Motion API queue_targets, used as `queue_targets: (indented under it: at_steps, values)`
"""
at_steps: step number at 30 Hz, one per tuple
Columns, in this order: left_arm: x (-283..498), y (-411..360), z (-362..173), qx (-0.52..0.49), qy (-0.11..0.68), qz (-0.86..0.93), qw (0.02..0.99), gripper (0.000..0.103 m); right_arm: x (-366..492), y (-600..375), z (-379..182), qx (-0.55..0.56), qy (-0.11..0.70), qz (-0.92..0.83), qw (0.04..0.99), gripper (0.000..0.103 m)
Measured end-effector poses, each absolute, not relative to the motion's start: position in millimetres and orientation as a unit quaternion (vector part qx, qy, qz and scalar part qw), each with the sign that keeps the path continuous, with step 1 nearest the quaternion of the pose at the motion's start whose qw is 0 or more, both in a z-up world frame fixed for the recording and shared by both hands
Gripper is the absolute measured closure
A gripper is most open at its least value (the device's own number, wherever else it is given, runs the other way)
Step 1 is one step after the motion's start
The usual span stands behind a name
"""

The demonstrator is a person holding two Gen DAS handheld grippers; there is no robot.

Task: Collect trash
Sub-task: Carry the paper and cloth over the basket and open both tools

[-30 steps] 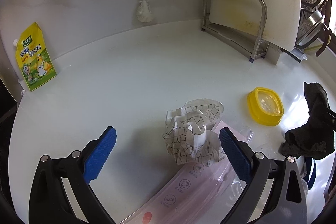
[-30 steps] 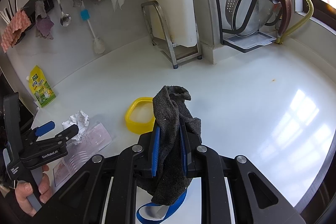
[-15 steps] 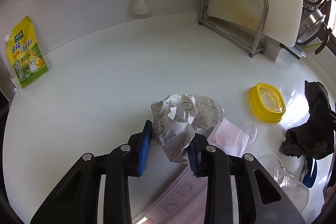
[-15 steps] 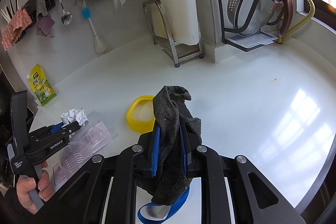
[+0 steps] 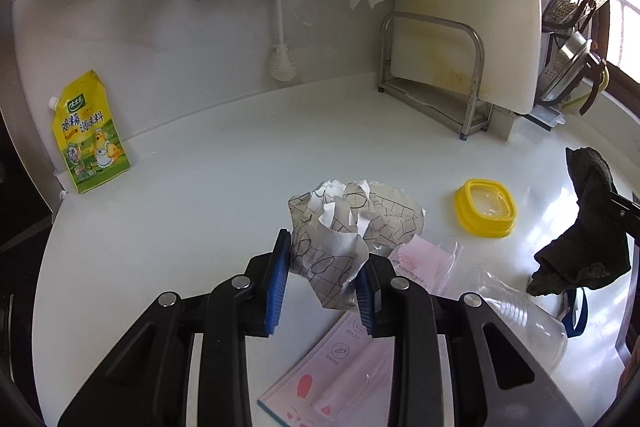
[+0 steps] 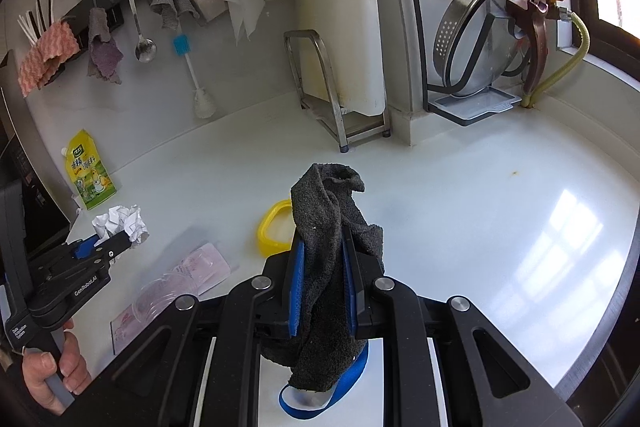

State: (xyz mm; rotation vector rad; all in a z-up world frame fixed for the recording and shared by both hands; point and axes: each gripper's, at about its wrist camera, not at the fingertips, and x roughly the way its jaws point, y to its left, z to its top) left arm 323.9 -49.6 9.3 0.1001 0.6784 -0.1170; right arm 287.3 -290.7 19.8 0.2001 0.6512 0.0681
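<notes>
Since a second ago the left gripper [image 5: 322, 283] has closed and lifted; its jaws now clench the crumpled paper [image 5: 344, 227] above the white counter [image 5: 208, 195]. The right gripper [image 6: 322, 287] stays clamped on a dark rag [image 6: 328, 227]. A yellow lid [image 5: 485, 207] lies at three o'clock of the paper; a seasoning pouch [image 5: 90, 135] leans on the wall at ten o'clock.

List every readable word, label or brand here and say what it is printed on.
"GenRobot.AI": on the left gripper body.
"鸡精调味料": on the yellow pouch; its smaller print is too blurred.
"Baby": on the pink package; the line beneath is too small.
Crumpled paper: pen marks, illegible.
</notes>
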Motion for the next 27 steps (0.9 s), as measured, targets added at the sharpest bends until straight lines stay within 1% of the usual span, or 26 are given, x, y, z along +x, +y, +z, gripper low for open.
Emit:
queue_targets:
  at_steps: [8, 17, 27]
  values:
    - [269.2, -38.0, 28.2, 0.057, 0.321, -0.066, 0.943, 0.073, 238.1, -288.8, 33.6, 0.106, 0.303, 0.025, 0.947, 0.086]
    - [189.0, -27.8, 45.8, 0.05, 0.304, -0.081, 0.948, 0.073, 143.1, -274.7, 63.3, 0.103, 0.274, 0.013, 0.956, 0.086]
    - [92.5, -20.2, 44.9, 0.048, 0.299, -0.106, 0.947, 0.073, 35.8, -238.4, 49.0, 0.09, 0.281, 0.0, 0.955, 0.086]
